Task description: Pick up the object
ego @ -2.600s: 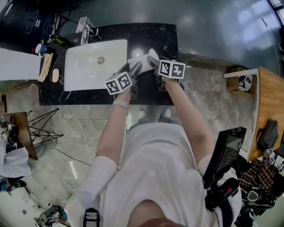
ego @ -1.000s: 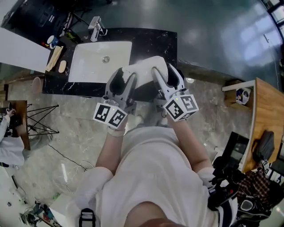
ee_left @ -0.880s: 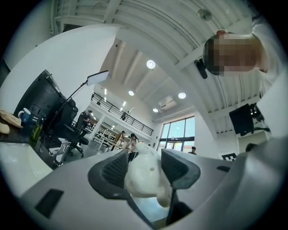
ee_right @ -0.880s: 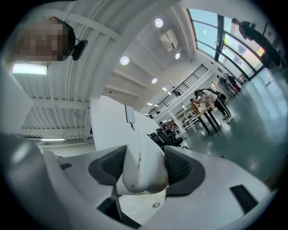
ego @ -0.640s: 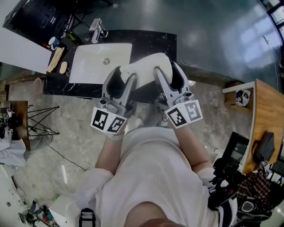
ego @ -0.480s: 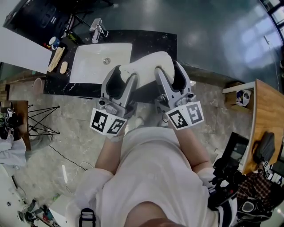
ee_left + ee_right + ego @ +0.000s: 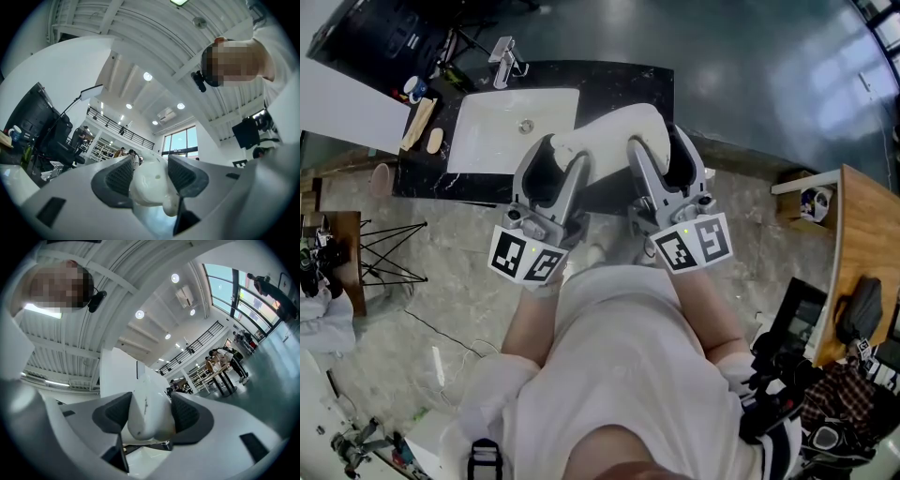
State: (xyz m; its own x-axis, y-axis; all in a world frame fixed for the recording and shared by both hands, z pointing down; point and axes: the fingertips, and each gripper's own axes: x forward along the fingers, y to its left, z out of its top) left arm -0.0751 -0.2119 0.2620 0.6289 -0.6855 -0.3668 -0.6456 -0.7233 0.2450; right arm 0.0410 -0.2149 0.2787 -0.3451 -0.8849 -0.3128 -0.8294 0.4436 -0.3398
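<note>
White object (image 7: 609,131) held up over black table (image 7: 647,84), left claw (image 7: 561,155) clamped on 1 end, right claw (image 7: 659,150) clamped on the other.

- My left gripper (image 7: 556,169) is held up before my chest — jaws clamped on the white object (image 7: 609,131).
- My right gripper (image 7: 659,161) sits level beside it, pads pressing the same object.

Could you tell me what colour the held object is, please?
The object is white, clearest in the head view.
</note>
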